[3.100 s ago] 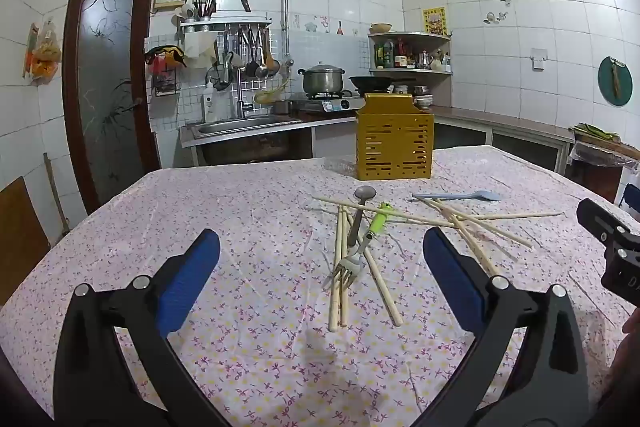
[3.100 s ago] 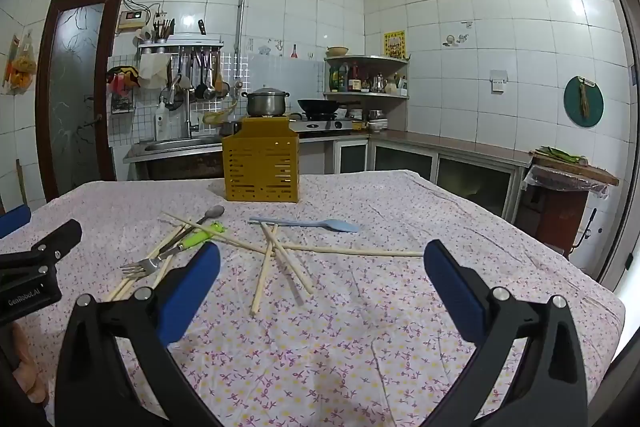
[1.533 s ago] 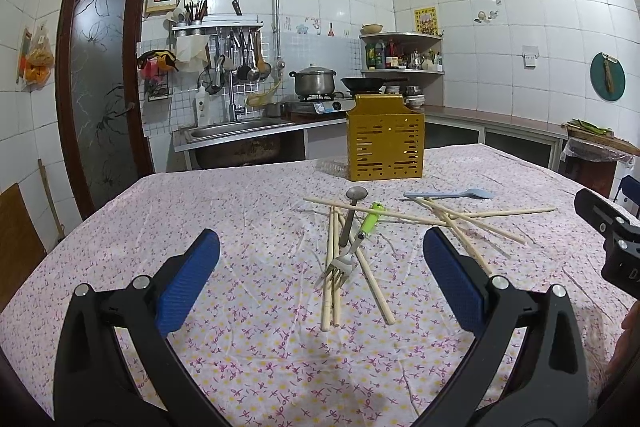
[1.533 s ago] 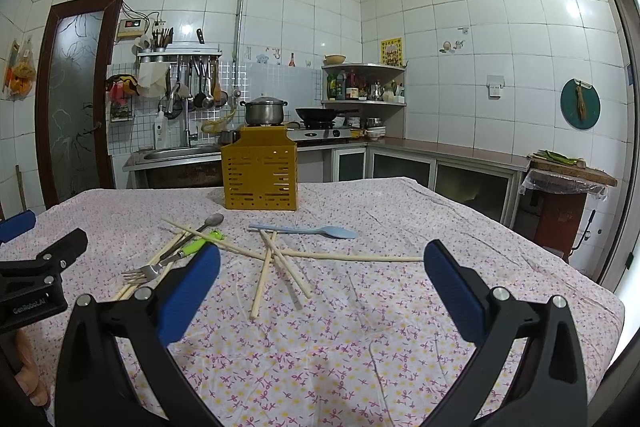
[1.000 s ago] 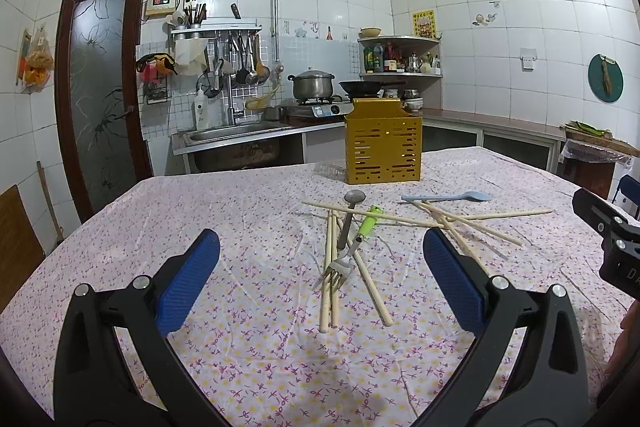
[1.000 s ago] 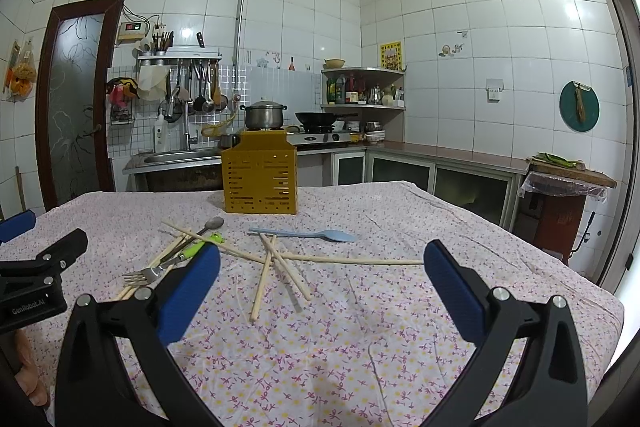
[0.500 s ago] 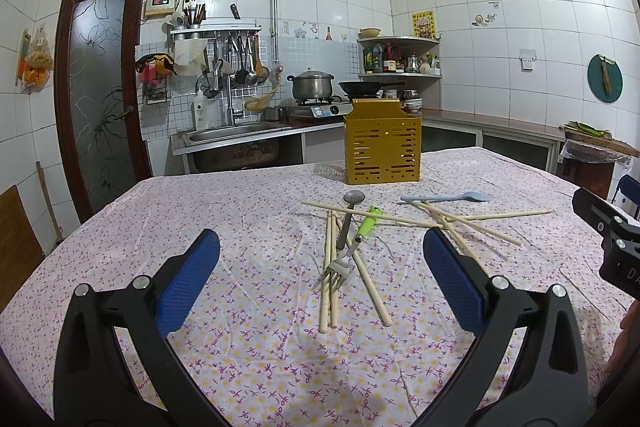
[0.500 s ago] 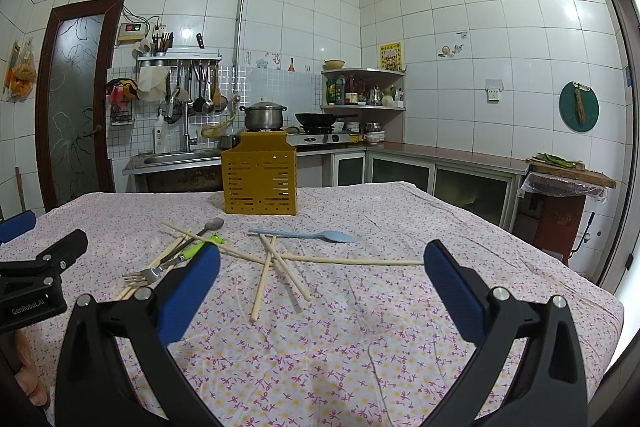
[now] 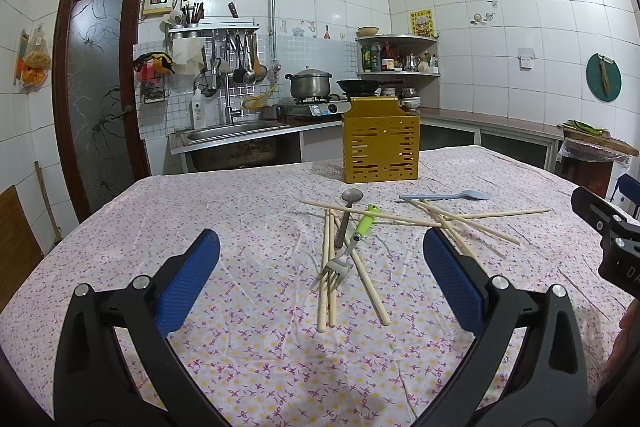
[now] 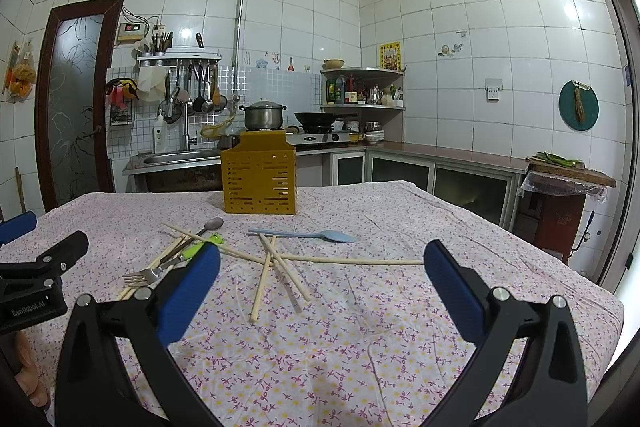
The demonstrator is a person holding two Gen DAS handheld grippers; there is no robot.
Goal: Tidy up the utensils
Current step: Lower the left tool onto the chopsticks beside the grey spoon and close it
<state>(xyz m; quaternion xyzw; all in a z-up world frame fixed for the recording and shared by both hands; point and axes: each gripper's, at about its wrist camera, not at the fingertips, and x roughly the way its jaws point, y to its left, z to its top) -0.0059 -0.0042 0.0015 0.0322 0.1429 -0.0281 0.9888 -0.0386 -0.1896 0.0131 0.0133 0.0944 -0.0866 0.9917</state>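
Note:
A yellow slotted utensil holder (image 9: 380,143) (image 10: 259,174) stands upright at the far middle of the table. In front of it lie several wooden chopsticks (image 9: 404,217) (image 10: 352,260), a metal spoon (image 9: 347,211) (image 10: 208,226), a green-handled fork (image 9: 352,247) (image 10: 172,263) and a light blue spoon (image 9: 444,195) (image 10: 304,235), scattered and crossing. My left gripper (image 9: 320,275) is open and empty, held above the table short of the fork. My right gripper (image 10: 320,279) is open and empty, short of the chopsticks.
The table has a pink floral cloth (image 9: 240,227) (image 10: 400,219). Behind it are a sink counter (image 9: 236,135), a stove with a pot (image 9: 310,87) and a corner shelf (image 9: 396,55). A brown door (image 9: 96,123) is at the left. A covered stand (image 10: 560,187) is at the right.
Both views have tilted up slightly since three seconds ago, so the utensils sit a bit lower in frame. Both grippers stay open; nothing on the table has moved.

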